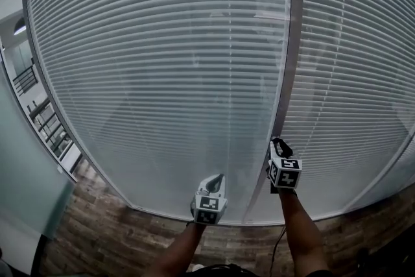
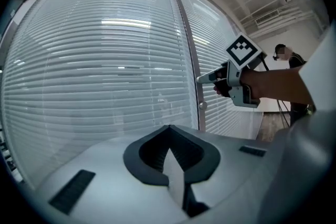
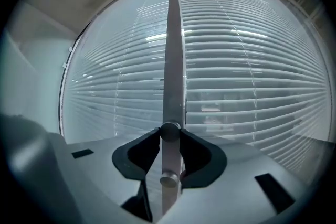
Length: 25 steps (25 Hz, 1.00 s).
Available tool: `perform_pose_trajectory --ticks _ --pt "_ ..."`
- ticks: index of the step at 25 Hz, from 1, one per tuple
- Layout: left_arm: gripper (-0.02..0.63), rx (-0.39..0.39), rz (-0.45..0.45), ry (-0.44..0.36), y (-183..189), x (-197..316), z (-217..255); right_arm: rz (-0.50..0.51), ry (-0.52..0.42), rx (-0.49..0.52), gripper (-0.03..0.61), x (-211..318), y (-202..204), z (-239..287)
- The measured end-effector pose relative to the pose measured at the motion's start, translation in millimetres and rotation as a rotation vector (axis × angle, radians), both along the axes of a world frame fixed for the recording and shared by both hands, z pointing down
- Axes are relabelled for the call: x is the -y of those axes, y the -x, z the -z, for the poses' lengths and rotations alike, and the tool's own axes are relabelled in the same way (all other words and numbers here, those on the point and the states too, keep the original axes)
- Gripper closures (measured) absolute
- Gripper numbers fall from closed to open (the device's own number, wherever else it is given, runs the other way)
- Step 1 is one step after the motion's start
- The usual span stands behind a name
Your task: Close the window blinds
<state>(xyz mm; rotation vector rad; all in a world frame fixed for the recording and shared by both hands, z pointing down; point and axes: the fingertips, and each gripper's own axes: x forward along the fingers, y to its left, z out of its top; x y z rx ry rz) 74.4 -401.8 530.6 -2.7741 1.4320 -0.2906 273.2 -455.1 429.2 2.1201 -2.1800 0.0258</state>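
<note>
Grips with the right gripper (image 1: 279, 143) the small round grey metal knob (image 3: 169, 131), low on the upright grey post (image 3: 173, 60) between the white slatted window blinds (image 1: 162, 61), dead ahead; shut, empty left gripper (image 2: 170, 155) farther off.

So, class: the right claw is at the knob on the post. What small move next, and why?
Probably roll the right claw to turn the knob: the claw already pinches it, and the slats show gaps, so they are not fully closed.

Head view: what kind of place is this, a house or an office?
Probably an office: wide horizontal blinds covering the whole wall, a metal post between the panels, and a wood-look floor.
</note>
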Motion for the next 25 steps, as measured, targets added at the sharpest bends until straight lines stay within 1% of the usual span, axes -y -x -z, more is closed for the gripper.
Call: perform_pose_trajectory --ticks 1,2,3,7,9,12,14,17,19,20,23,25 --pt "0.612 0.002 0.003 0.002 1.7 0.8 -0.9 -0.004 0.002 -0.025 0.456 -0.6 0.4 1.4" --pt "0.612 0.003 0.005 0.005 2.9 1.8 -2.4 -0.007 0.006 -0.071 0.456 -0.8 1.7 3.1" --pt "0.612 0.003 0.007 0.008 3.6 2.7 -4.3 -0.011 0.015 -0.139 0.457 -1.1 4.1 4.0" --pt "0.612 -0.002 0.003 0.011 2.5 3.0 -9.9 -0.009 0.031 -0.528 0.459 2.9 9.2 -1.9" --pt "0.612 -0.004 0.004 0.016 1.6 2.1 -5.3 -0.010 0.043 -0.677 0.459 4.1 9.9 1.6" --pt "0.612 0.001 0.006 0.036 3.8 -0.8 -5.8 -0.013 0.058 -0.846 0.459 4.0 11.9 -1.0" --pt "0.612 -0.001 0.009 0.035 5.6 -1.0 -9.6 -0.013 0.065 -0.902 0.459 3.6 12.3 -6.6" --pt "0.612 -0.009 0.016 0.016 6.3 2.6 -9.2 -0.026 0.058 -0.916 0.459 5.4 10.4 -8.5" --pt "0.612 -0.012 0.025 0.019 7.7 2.7 -9.7 -0.034 0.041 -0.886 0.457 2.8 9.8 -10.0" --pt "0.612 -0.015 0.031 0.021 8.4 1.8 -9.7 -0.032 0.030 -0.836 0.458 -1.9 10.5 -9.4" --pt "0.612 -0.037 0.049 0.021 10.7 -2.7 -6.4 0.001 -0.001 -0.621 0.457 -22.6 13.9 -8.6" --pt "0.612 -0.045 0.060 0.022 11.4 -5.8 -2.9 0.031 -0.020 -0.523 0.457 -35.0 16.4 -9.1"
